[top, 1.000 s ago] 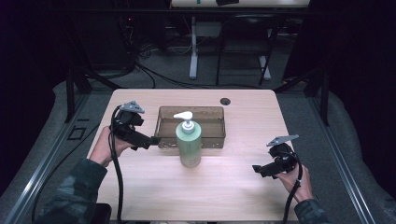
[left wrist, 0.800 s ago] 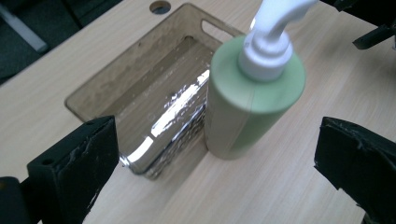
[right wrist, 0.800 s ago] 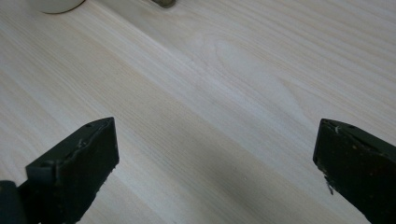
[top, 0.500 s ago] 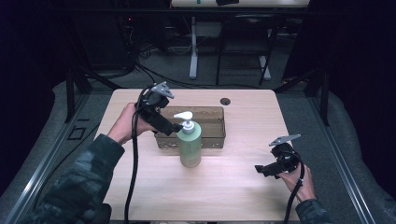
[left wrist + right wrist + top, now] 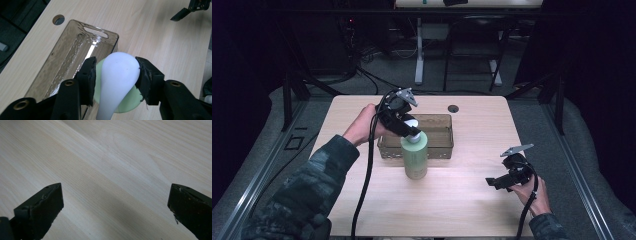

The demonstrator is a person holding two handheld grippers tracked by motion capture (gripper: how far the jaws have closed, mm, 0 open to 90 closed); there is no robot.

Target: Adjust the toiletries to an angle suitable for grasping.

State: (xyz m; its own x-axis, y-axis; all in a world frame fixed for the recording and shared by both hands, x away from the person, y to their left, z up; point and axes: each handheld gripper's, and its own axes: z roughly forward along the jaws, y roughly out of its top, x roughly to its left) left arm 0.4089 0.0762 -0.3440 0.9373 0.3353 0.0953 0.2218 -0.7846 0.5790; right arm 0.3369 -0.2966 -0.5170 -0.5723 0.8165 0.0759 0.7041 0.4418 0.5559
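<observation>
The pale green plastic pump bottle (image 5: 414,157) with its white pump head (image 5: 120,75) stood upright on the light wooden table (image 5: 472,200), just in front of the smoky translucent plastic bin (image 5: 432,135), touching or nearly touching its near wall; that bin served as the landmark here, and it lay empty; a small round dark grommet hole (image 5: 453,108) sat in the table behind the bin. The left gripper (image 5: 408,131) had come over the bin's front edge and its jaws had just been closing, with the white pump head between them; in the left gripper view both black pads (image 5: 90,75) sat against the sides of the head, so the grip looked made, a narrow hold on the pump head rather than on the green body. The right gripper (image 5: 494,181) rested well to the right of the bin and nearer the person, jaws spread wide over bare wood and holding nothing. As a judgement, the work seemed to be at its early stage: the reach and the grasp were done, while the lift and the placing of the bottle, probably into the bin, were not yet begun; the bottle stood on the table. Against the earlier pictures, the left gripper had travelled from the left of the bin, jaws wide, to the pump head and closed on it; bottle, bin and right gripper had kept their places.
</observation>
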